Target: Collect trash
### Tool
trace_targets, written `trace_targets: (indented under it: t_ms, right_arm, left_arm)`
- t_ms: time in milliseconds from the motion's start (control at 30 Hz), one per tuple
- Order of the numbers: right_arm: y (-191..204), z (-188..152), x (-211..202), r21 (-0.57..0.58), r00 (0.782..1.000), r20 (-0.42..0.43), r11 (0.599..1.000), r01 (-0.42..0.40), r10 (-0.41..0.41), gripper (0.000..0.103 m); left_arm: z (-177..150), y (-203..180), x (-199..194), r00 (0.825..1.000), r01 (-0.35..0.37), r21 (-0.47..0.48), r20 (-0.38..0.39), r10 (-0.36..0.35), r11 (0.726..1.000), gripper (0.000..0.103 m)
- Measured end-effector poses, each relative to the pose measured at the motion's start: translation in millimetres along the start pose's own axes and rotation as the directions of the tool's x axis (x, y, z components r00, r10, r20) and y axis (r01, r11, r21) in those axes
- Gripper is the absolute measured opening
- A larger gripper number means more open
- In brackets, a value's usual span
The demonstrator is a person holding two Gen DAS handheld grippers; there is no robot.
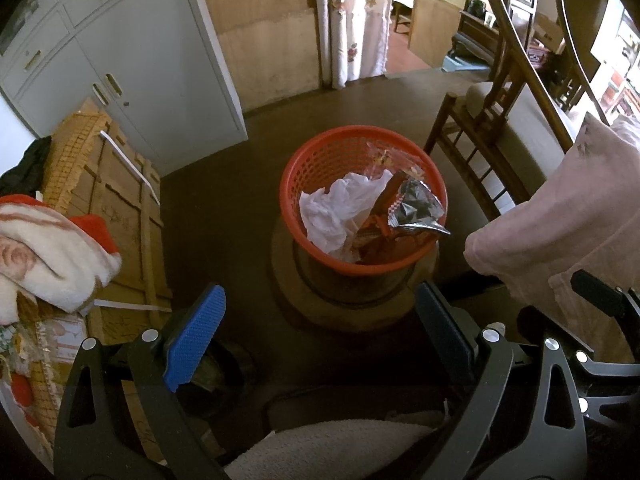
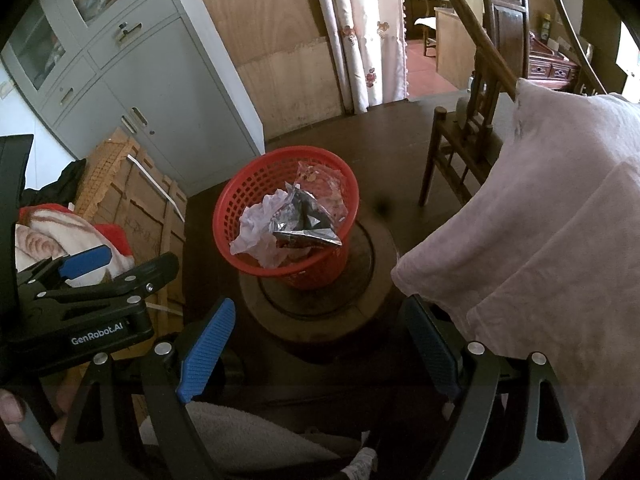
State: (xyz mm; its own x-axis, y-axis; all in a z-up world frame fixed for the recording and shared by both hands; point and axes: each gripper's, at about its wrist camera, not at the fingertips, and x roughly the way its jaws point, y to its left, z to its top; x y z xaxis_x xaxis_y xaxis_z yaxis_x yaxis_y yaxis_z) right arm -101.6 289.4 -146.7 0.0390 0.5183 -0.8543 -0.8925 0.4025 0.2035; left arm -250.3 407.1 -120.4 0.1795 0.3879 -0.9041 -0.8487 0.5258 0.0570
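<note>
Here I have both grippers hovering near the orange basket [image 1: 362, 200], which sits on a round dark stand [image 1: 344, 300] on the floor. My left gripper [image 1: 320, 332] has its fingers spread wide with nothing between them; my right gripper [image 2: 320, 344] is just as wide and empty. Inside the basket I see crumpled white tissue [image 1: 340, 208] on the left, a silver foil wrapper [image 1: 416, 208] resting against the right rim, and a clear plastic wrapper [image 1: 384, 156] at the far side. A pink pillow [image 2: 540, 260] lies to the right, a grey cabinet [image 1: 132, 52] stands far left.
</note>
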Motion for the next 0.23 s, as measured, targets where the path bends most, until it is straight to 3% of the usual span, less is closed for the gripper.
trace_targets:
  t_ms: [233]
  right_arm:
    - [0.5,-1.9,0.8,-0.006,1.000,-0.008,1.000,0.002,-0.002,0.086]
  left_arm:
    - [0.7,0.0,0.1,1.000,0.003,-0.002,0.000,-0.003,1.000,0.092]
